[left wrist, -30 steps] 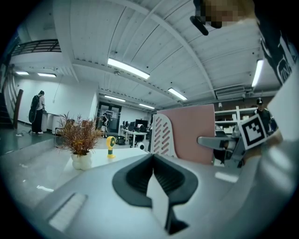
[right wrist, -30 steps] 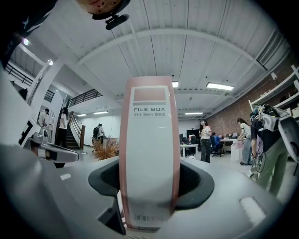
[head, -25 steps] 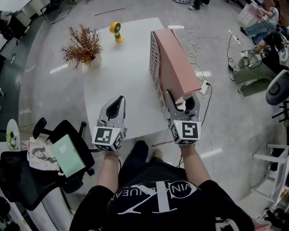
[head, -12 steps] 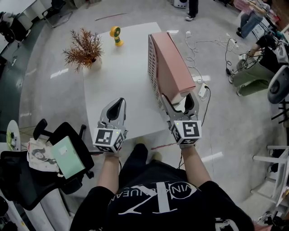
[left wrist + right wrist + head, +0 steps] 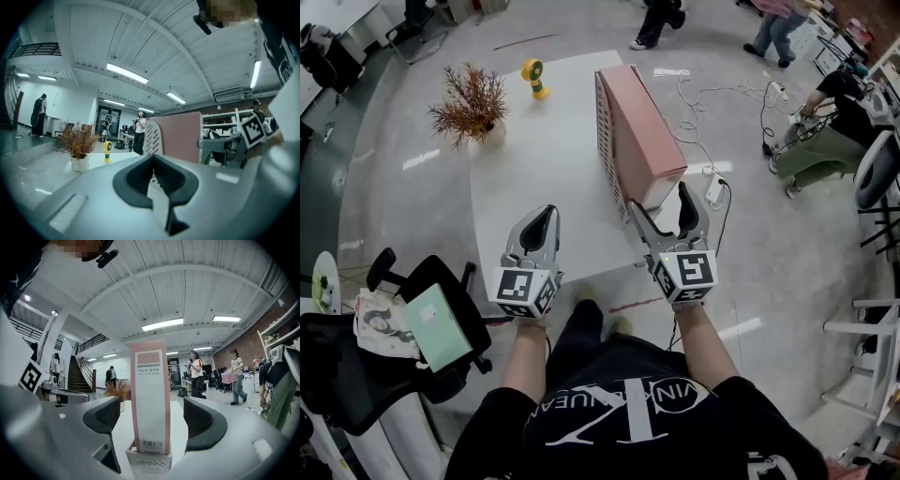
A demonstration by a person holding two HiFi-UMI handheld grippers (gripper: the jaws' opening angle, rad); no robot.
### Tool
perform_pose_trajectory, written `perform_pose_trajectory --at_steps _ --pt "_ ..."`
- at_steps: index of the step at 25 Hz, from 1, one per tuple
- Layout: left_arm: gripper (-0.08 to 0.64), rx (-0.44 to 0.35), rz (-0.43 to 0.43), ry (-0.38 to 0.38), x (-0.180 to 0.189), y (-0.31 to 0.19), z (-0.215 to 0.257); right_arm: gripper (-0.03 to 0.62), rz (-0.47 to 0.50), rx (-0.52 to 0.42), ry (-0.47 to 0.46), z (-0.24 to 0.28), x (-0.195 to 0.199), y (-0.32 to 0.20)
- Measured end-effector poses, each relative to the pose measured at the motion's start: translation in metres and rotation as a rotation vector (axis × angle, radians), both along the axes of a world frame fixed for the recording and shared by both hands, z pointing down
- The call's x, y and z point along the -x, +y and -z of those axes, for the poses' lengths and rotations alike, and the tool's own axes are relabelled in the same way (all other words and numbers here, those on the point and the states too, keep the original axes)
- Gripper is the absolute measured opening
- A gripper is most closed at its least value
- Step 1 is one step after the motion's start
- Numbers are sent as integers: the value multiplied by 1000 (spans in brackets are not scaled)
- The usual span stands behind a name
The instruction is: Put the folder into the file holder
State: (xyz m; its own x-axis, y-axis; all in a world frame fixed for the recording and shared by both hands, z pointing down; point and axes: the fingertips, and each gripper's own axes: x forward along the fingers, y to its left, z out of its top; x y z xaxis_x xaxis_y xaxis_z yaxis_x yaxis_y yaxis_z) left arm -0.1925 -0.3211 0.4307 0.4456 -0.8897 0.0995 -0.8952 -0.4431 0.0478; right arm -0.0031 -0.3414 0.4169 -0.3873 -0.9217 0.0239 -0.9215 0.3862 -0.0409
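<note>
1. The pink folder is standing upright inside the white slotted file holder, spine end facing the person. The label on the spine reads "FILE BOX".
2. Holder and folder sit on the right-hand part of the white table, running lengthwise away from the person.
3. The right gripper is right at the near end of the folder. Its jaws are wide apart and opening, one on each side of the spine. There's a visible gap on both sides, so neither pad is pressing on the folder.
4. The left gripper hangs over the near edge of the table, well apart from the folder. Its jaws are closed together with nothing in them.
5. Further out on the table there's a dried plant in a white pot and a little yellow fan near the far edge.
6. On the floor to the person's left, a black chair has a green book on it.
</note>
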Motion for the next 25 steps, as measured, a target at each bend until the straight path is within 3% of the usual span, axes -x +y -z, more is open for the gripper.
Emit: perform_pose_trajectory --at_steps 8,17,22,25 --pt "0 -8 7 2 -16 13 7 384 19 3 9 5 -19 16" --pt "0 -28 10 1 -28 27 14 169 13 19 14 10 -45 34" --pt "0 -39 20 4 -31 32 18 10 11 39 5 13 -55 41" --pt "0 -47 30 4 -30 35 19 5 39 63 -3 11 -57 45"
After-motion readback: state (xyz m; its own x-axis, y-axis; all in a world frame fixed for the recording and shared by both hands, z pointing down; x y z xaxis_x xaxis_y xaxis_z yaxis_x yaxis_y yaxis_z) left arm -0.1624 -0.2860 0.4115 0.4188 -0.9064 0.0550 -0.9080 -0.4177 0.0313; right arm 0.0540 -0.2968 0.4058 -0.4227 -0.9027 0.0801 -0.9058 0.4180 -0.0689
